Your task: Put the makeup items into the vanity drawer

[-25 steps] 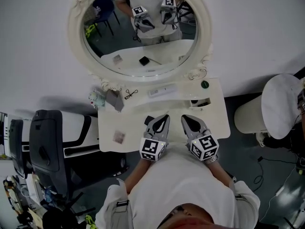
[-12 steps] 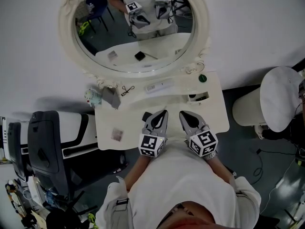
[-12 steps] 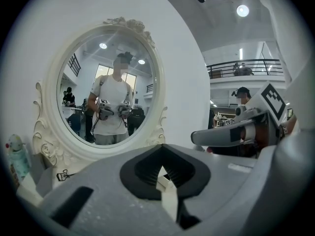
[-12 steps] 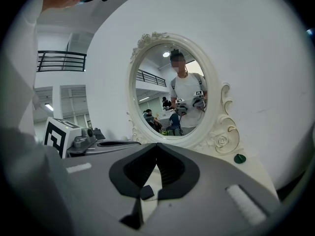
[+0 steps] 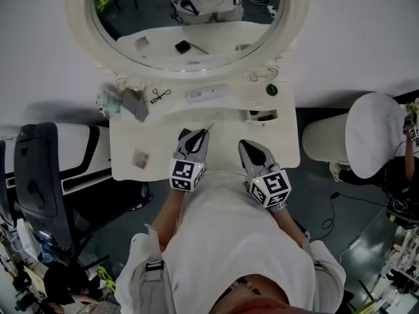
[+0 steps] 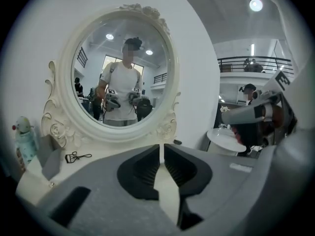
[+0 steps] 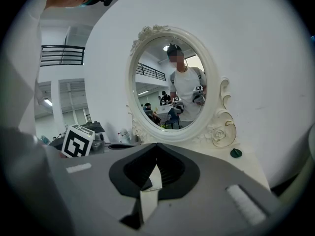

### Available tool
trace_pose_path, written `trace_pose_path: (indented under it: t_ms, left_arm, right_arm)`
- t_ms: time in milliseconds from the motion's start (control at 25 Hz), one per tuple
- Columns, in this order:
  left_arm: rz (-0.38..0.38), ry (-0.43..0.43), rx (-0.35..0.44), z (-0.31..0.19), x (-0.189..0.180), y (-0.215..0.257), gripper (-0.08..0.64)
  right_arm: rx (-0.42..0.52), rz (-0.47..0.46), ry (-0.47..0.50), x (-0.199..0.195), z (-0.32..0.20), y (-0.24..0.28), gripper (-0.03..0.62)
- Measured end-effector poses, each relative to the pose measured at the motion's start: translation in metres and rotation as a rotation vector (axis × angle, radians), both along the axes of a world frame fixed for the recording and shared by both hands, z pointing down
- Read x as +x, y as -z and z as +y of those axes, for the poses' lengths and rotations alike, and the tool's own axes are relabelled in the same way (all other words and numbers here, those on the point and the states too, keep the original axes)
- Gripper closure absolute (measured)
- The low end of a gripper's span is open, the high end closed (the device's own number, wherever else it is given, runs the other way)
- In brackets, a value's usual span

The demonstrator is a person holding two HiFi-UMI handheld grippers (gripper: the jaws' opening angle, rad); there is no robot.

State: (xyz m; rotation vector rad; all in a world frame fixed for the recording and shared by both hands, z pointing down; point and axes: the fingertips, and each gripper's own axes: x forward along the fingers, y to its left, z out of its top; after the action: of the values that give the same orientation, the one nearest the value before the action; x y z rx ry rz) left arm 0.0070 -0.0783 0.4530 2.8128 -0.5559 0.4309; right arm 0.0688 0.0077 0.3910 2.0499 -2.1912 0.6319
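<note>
On the white vanity top [image 5: 281, 142] lie a black eyelash curler [image 5: 159, 95] [image 6: 76, 156], a long white makeup item [image 5: 208, 94], a small square compact [image 5: 139, 158] and a green round cap [image 5: 272, 89] [image 7: 236, 153]. My left gripper [image 5: 200, 135] [image 6: 160, 149] hovers over the front middle of the top. Its jaws have just been opening, stand a narrow slit apart and hold nothing. Beside it to the right, my right gripper [image 5: 243, 145] [image 7: 156, 146] is shut and empty. Both point toward the oval mirror [image 5: 186, 25].
A grey object [image 5: 135, 103] and a small pale figurine [image 5: 105, 102] stand at the back left corner. A small open recess [image 5: 262, 115] sits at the back right. A round white stool [image 5: 373, 136] stands right of the vanity, a dark chair [image 5: 39, 175] left.
The head camera has tilted, so the vanity sits higher and further left in view. My left gripper has dropped a little toward the tabletop. The right gripper has stayed put.
</note>
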Motion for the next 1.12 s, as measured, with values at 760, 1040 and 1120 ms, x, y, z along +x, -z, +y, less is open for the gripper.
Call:
trace_pose_path:
  t_ms: [760,1040,1120]
  left_arm:
    - [-0.484,-0.119,-0.11,0.003,-0.016,-0.203,0.379]
    - [-0.6,-0.105,-0.113,-0.009,-0.013,-0.239,0.397]
    - [-0.611,-0.108,-0.131,-0.01,-0.012,-0.244,0.407]
  right_arm:
    - [-0.098,0.047,0.029,0.0,0.011,-0.019,0.586]
    - [-0.111,0.048,0.028,0.002,0.013,-0.02,0.585]
    - [-0.112,0.049,0.025,0.001,0.013,-0.021,0.586]
